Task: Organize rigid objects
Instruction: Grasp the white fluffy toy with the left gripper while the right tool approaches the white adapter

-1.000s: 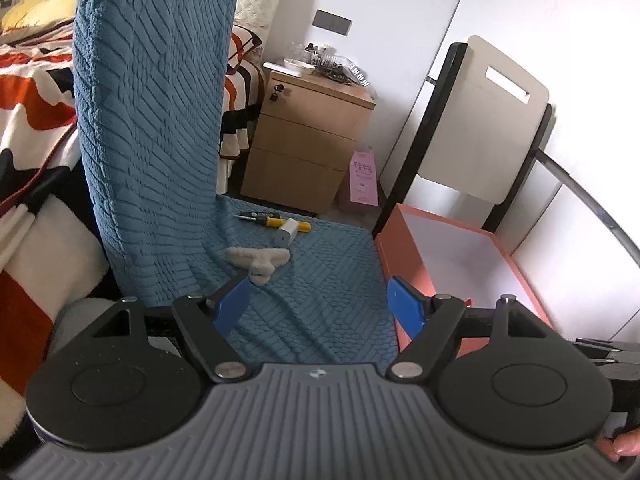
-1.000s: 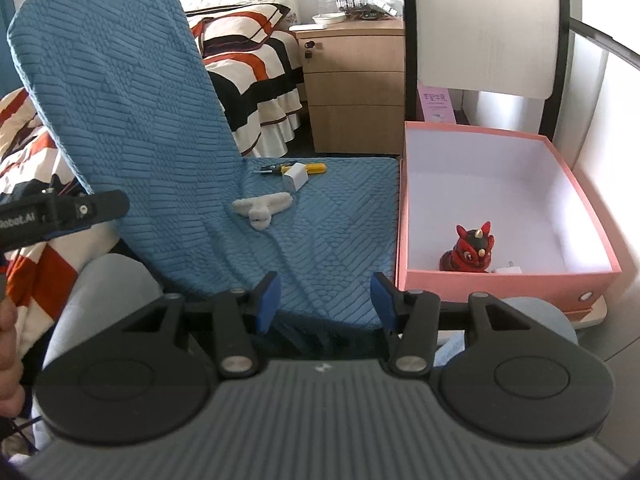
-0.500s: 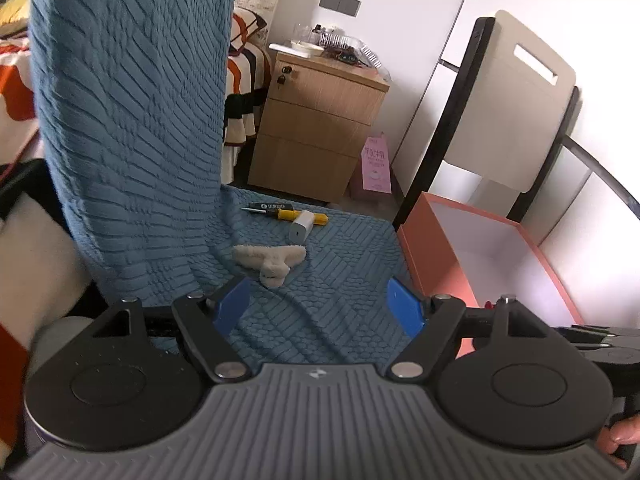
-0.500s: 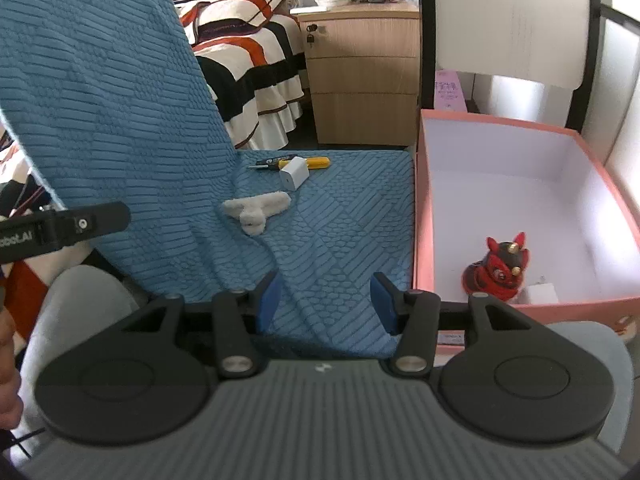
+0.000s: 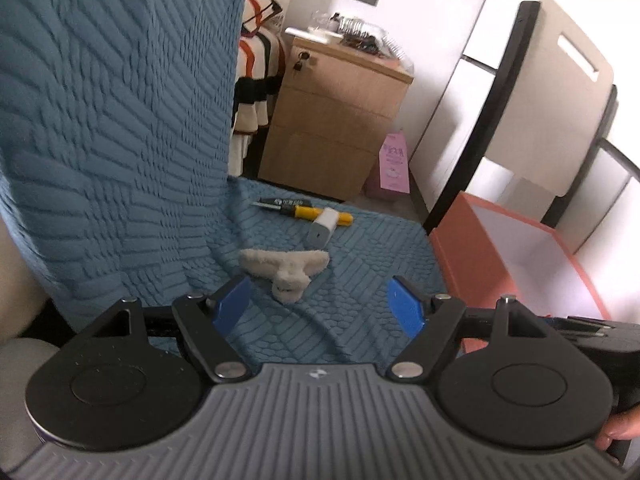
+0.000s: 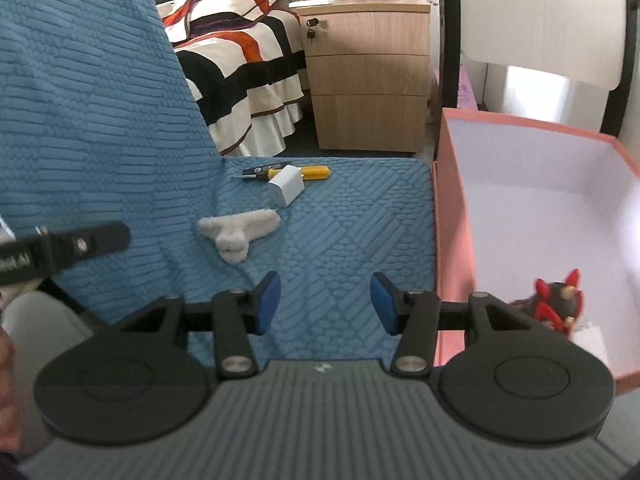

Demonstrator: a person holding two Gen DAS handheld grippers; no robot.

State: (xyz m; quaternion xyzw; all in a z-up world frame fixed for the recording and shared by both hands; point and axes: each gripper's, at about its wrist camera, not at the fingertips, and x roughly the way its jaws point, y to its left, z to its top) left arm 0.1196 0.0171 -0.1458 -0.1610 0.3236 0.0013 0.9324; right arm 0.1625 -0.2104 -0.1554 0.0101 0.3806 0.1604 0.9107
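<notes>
Both grippers have closed in on the chair; left gripper (image 5: 320, 304) and right gripper (image 6: 325, 303) gape wide, empty. We judge the fuzzy white clip (image 5: 286, 270) could snag the blue cover (image 5: 360, 256).

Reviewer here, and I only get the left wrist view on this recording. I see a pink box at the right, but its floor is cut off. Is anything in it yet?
Observer: Yes. The right wrist view shows a red and black horned figurine standing at the near end of the pink box.
Reviewer: Anything else in there?
Observer: A small white object lies beside the figurine; it is too blurred to identify.
Reviewer: Is the right hand-held gripper carrying something?
Observer: No. The right hand-held gripper is open and empty, above the blue cover.
</notes>
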